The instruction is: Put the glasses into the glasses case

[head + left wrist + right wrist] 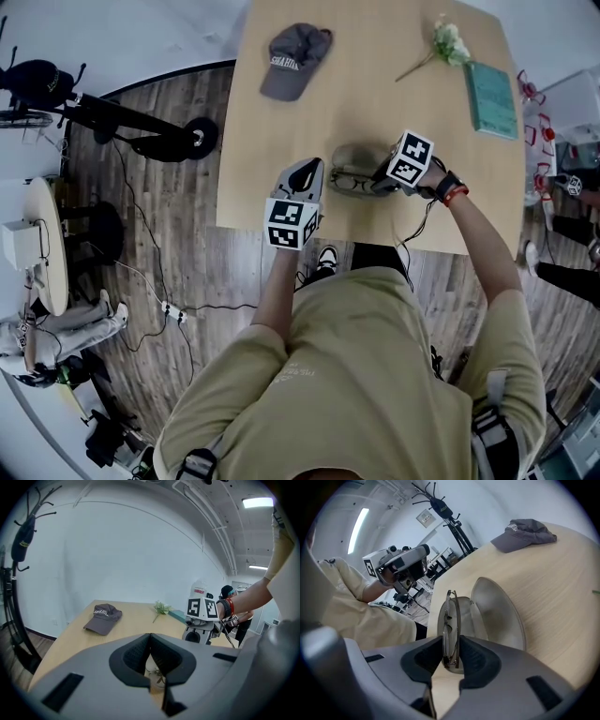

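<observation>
On the near part of the light wooden table (pixel 272 141), in the head view, an open grey oval glasses case (pixel 361 157) lies between the two grippers. The right gripper (pixel 375 181) points down at it from the right and holds the thin dark-framed glasses (pixel 349 183) at the near side of the case. The left gripper (pixel 305 178) stands just to the left of the case. Farther on the table lie a grey baseball cap (pixel 295 61), a white flower sprig (pixel 448 42) and a teal book (pixel 490 98).

In the left gripper view, the jaws are pressed together at their tips.

In the right gripper view, the pads pinch the folded glasses. These stand on edge over the tray of the case, and the lid lies open to the right.
</observation>
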`<action>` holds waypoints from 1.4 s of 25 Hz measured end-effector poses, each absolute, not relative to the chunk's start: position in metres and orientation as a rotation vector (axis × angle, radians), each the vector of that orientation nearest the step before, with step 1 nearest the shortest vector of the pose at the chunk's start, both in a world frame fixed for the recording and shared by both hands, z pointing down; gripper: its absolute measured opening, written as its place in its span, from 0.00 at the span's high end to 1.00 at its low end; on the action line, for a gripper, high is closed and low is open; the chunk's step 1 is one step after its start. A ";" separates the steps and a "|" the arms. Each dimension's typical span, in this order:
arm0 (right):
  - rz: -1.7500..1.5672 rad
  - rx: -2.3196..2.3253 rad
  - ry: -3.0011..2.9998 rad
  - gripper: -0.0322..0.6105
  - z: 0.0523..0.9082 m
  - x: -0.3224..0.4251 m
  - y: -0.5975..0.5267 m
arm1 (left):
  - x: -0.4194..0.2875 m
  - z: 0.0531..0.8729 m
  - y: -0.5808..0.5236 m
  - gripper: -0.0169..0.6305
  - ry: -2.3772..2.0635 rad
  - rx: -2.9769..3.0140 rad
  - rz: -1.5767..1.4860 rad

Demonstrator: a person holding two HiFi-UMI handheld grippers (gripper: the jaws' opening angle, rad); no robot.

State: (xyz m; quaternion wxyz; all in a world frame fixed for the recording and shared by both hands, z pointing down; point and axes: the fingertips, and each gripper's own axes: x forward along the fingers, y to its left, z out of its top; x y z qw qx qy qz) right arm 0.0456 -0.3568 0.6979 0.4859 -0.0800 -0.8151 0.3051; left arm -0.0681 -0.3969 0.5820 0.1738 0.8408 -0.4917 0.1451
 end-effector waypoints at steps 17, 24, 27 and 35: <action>0.632 -0.204 -1.834 0.66 0.728 0.047 -0.362 | -0.077 0.590 -0.398 0.94 -1.404 2.351 0.416; 0.471 -0.191 -1.843 0.56 0.724 0.049 -0.364 | -0.073 0.590 -0.396 0.94 -1.390 2.360 0.422; 0.457 -0.122 -1.874 0.56 0.715 0.048 -0.370 | -0.072 0.587 -0.397 0.94 -1.382 2.371 0.417; 0.483 0.139 -2.009 0.56 0.673 0.049 -0.380 | -0.068 0.569 -0.392 0.94 -1.374 2.420 0.398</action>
